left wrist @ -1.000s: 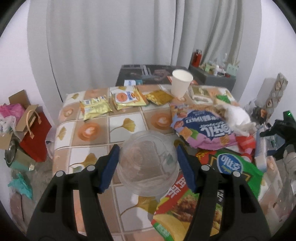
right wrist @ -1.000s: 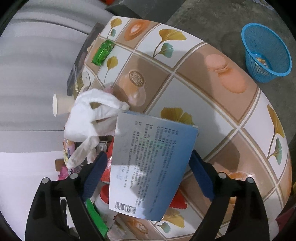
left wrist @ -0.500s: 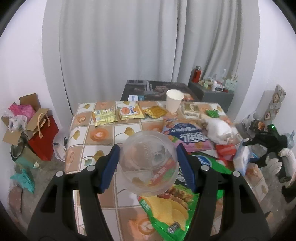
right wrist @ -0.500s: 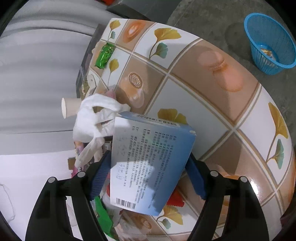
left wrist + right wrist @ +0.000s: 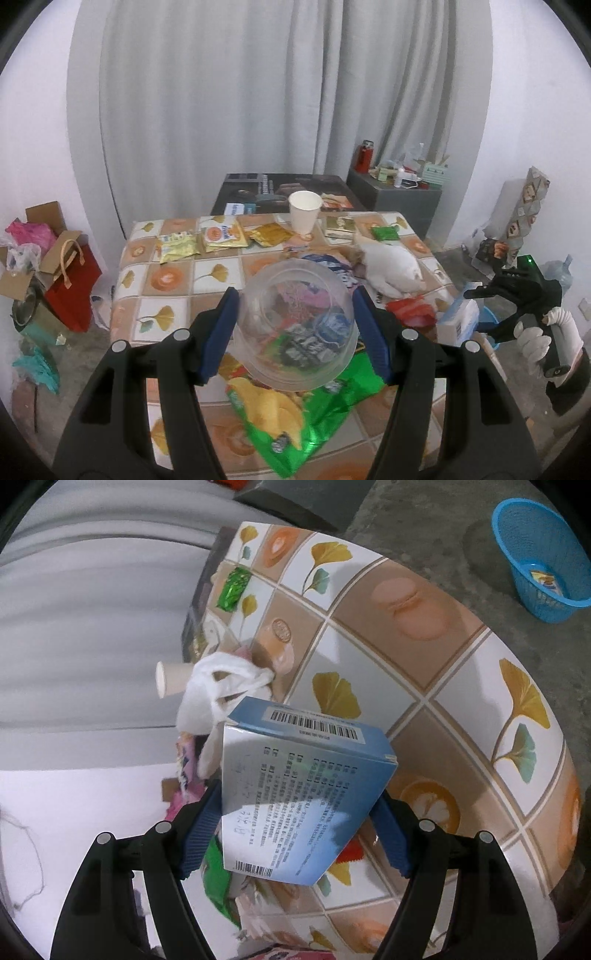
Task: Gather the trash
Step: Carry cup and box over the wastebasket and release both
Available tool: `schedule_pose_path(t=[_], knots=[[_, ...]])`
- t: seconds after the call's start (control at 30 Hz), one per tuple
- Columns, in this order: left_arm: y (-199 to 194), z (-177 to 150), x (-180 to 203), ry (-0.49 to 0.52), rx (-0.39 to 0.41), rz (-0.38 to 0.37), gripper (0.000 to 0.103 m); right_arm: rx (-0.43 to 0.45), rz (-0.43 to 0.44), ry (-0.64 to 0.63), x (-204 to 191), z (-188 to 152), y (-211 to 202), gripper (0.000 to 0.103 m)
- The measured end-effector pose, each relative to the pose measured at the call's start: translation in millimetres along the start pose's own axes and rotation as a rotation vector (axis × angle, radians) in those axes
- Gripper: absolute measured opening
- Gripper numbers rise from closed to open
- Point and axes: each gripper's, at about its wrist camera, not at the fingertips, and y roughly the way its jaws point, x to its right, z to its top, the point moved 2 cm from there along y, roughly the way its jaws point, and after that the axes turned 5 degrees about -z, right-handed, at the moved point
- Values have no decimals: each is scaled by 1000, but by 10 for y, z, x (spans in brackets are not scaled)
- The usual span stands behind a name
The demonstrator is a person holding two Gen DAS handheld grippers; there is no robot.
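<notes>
My left gripper [image 5: 295, 325] pinches the clear round plastic bowl [image 5: 295, 325] and has lifted it off the tiled-pattern table [image 5: 162, 280], so the snack wrappers now show beneath it; my right gripper [image 5: 295, 827] has closed onto the pale blue printed cardboard box [image 5: 299, 797], which has tipped up between its pads; the blue mesh basket [image 5: 543, 557] waits on the floor at two o'clock, so both loads look ready to go.
</notes>
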Motion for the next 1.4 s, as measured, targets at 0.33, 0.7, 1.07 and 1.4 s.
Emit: schedule_pose_path(t=[0.33,0.7,1.07,1.4], knots=[[230,-37,395,8,-47,-71,60,-126,95,-74,130,-159,-106,75],[737,-6,1180,57,-119,-226,60,-90,217,-9,587,-120,-511,75],[1763,233,2791,154,-274,-549,60,296,128,147,1542,431,-1789,75],[3106,18,4492,269,-478,-648,60,476,-27,331,2450,1215,-2271,75]])
